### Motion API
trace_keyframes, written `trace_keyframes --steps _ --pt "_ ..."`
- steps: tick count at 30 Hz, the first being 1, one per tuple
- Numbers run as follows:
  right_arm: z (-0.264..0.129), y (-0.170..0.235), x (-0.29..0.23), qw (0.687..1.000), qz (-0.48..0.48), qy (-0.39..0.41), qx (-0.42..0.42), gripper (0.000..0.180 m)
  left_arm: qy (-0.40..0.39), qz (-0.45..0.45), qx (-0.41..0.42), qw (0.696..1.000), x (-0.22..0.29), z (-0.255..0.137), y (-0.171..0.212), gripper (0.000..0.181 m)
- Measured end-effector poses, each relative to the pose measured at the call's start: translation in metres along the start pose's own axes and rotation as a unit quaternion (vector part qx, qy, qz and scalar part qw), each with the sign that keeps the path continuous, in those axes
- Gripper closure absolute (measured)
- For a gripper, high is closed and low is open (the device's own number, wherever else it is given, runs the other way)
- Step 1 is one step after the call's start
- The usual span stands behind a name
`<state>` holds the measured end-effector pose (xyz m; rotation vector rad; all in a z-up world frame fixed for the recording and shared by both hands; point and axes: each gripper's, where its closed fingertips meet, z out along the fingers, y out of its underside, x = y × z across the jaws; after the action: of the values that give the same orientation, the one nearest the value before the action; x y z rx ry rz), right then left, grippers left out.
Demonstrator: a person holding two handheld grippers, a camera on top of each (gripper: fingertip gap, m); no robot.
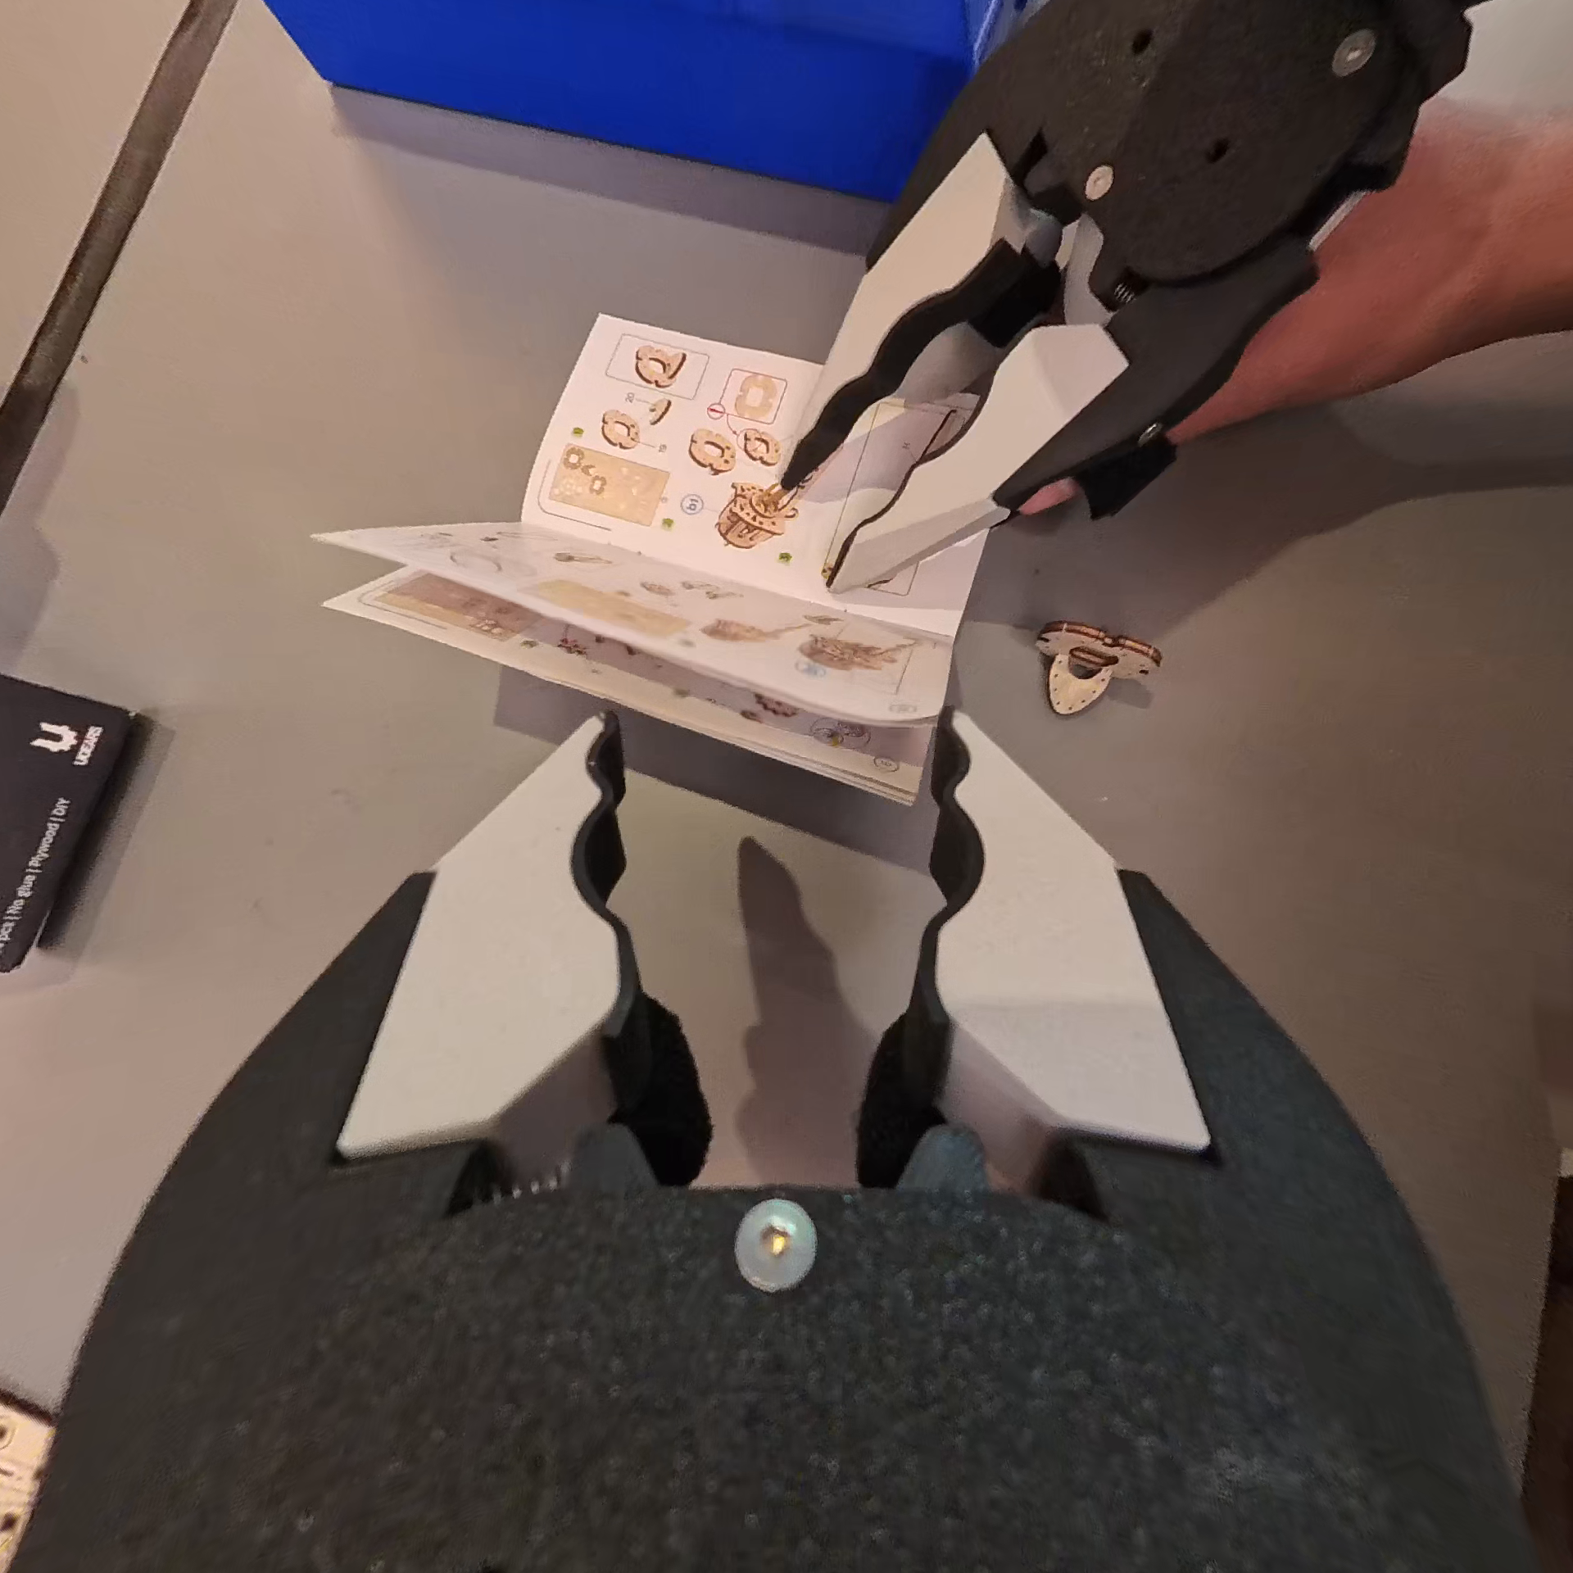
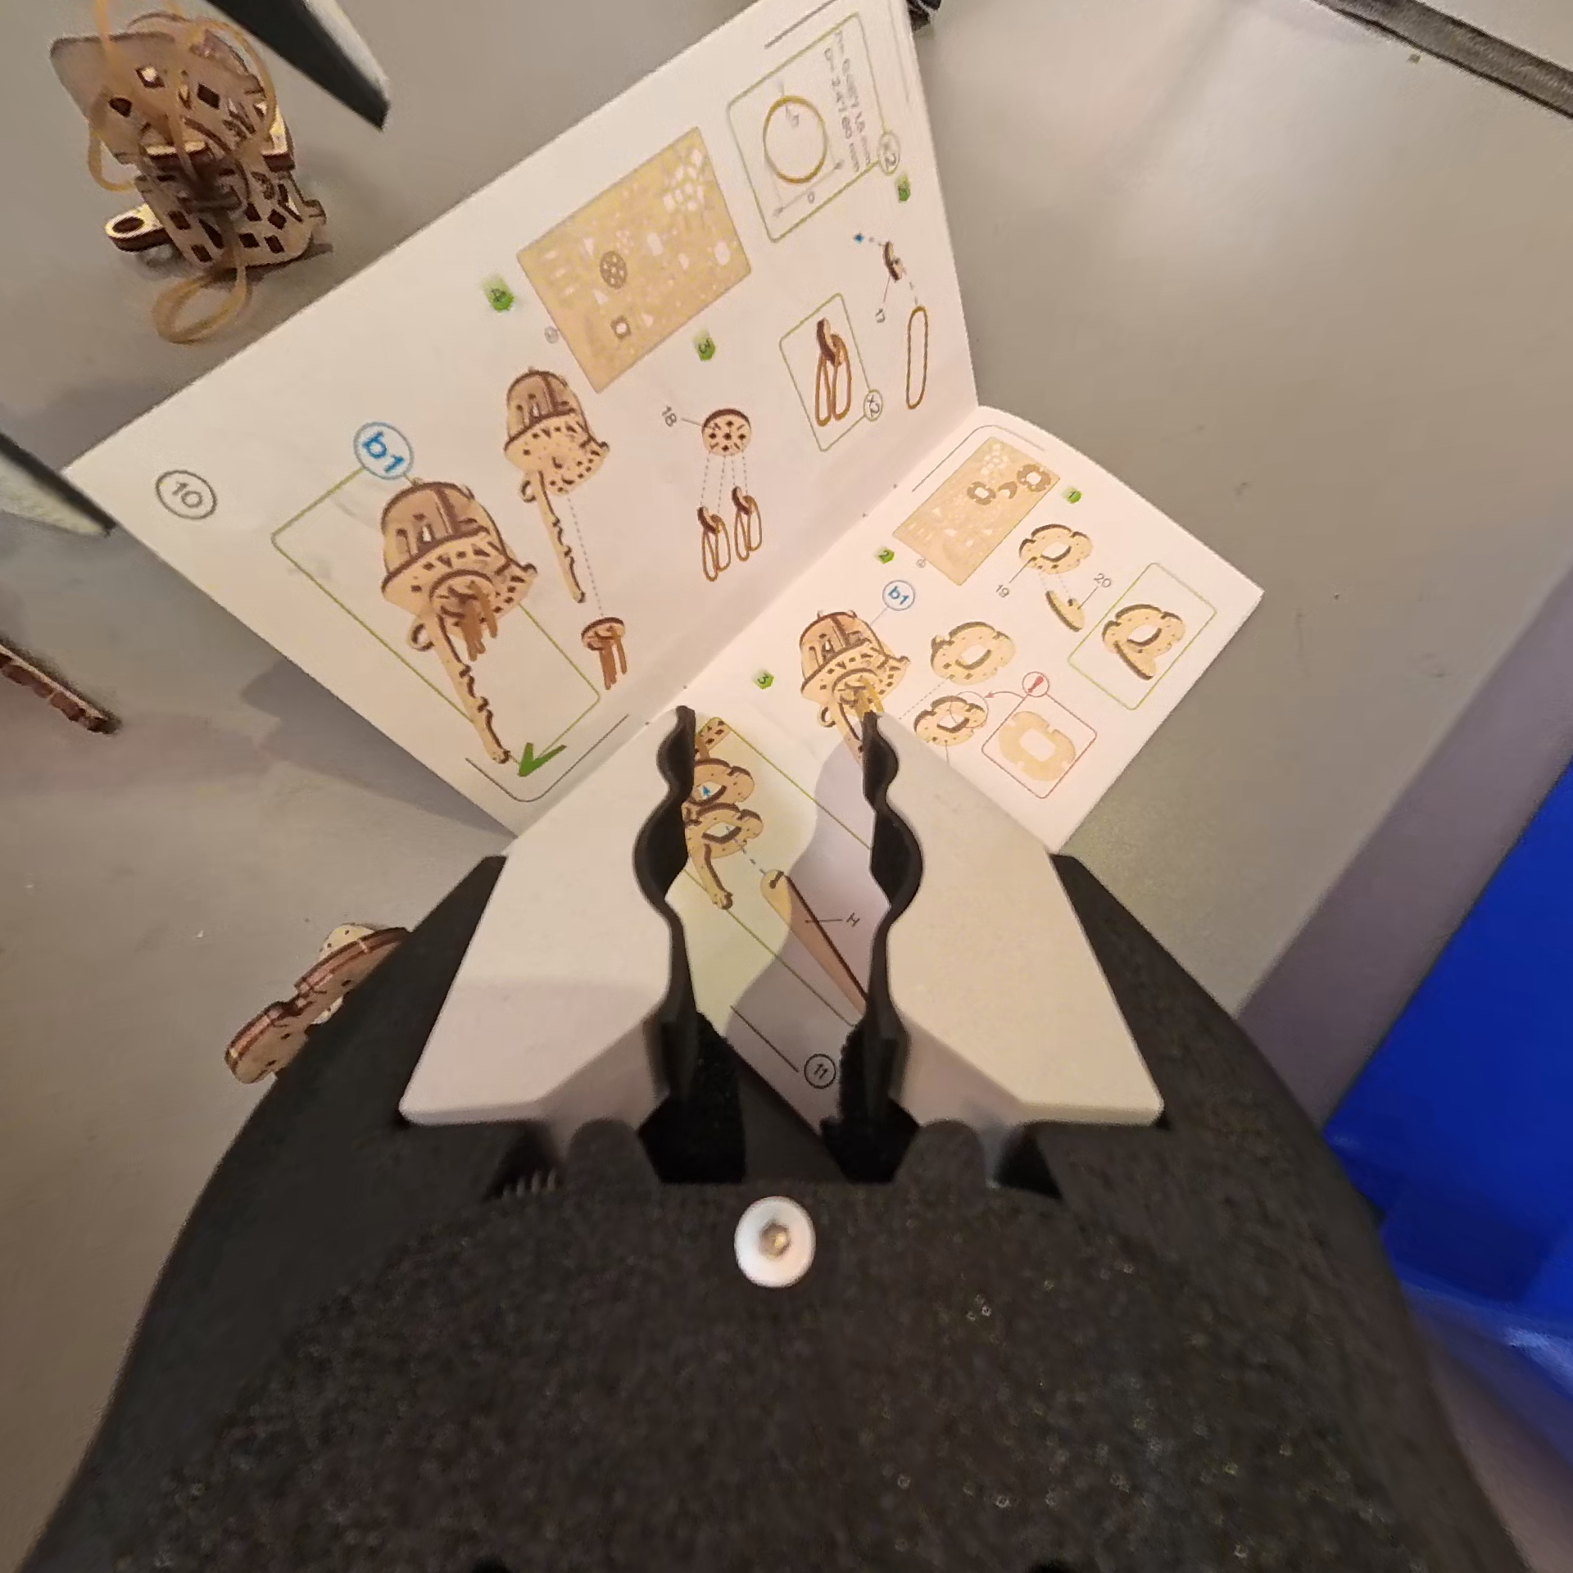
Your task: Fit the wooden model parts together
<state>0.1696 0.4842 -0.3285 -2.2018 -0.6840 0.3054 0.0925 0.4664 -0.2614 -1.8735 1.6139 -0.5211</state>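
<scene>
An open instruction booklet (image 1: 681,528) lies on the grey table; it also fills the right wrist view (image 2: 596,443). My right gripper (image 2: 775,723) is open and empty, its tips resting on or just over the booklet's page; it shows from outside in the left wrist view (image 1: 813,528). My left gripper (image 1: 770,732) is open and empty, just short of the booklet's near edge. A small flat wooden part (image 1: 1094,664) lies right of the booklet and shows beside my right gripper (image 2: 306,1004). A partly built wooden model with rubber bands (image 2: 196,170) stands at the far left.
A blue box (image 1: 681,68) stands behind the booklet, and also shows in the right wrist view (image 2: 1481,1064). A black box (image 1: 51,834) lies at the left. Another wooden piece (image 2: 51,689) lies at the left edge. A person's hand (image 1: 1404,281) holds the right gripper. Tip to tip, the grippers are about 11 centimetres apart.
</scene>
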Motion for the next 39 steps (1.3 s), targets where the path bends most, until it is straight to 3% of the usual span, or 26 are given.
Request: trace_keyframes --steps 15,21,24,28,33,36,39 --pt "-0.004 -0.002 -0.006 1.000 -0.013 -0.016 0.011 0.134 -0.005 0.007 -0.010 1.000 -0.005 0.002 0.014 0.110" --pt "-0.036 -0.046 -0.069 0.976 -0.027 -0.172 0.134 0.133 0.003 0.007 -0.006 1.000 -0.002 0.005 0.012 0.112" --pt "-0.040 -0.049 -0.083 0.967 -0.041 -0.210 0.141 0.142 0.004 0.010 -0.005 1.000 -0.002 0.005 0.011 0.112" --pt "-0.034 -0.050 -0.080 0.969 -0.077 -0.179 0.152 0.155 0.007 0.007 0.000 1.000 -0.003 0.004 0.010 0.114" --pt "-0.032 -0.058 -0.076 0.973 -0.112 -0.116 0.168 0.155 0.021 -0.007 0.008 1.000 -0.001 0.002 0.009 0.124" --pt "-0.035 -0.062 -0.075 0.970 -0.138 -0.081 0.182 0.167 0.030 -0.014 0.013 0.999 0.000 0.003 0.007 0.126" --pt "-0.039 -0.061 -0.076 0.970 -0.139 -0.080 0.183 0.169 0.021 -0.006 0.011 1.000 -0.001 0.002 0.007 0.128"
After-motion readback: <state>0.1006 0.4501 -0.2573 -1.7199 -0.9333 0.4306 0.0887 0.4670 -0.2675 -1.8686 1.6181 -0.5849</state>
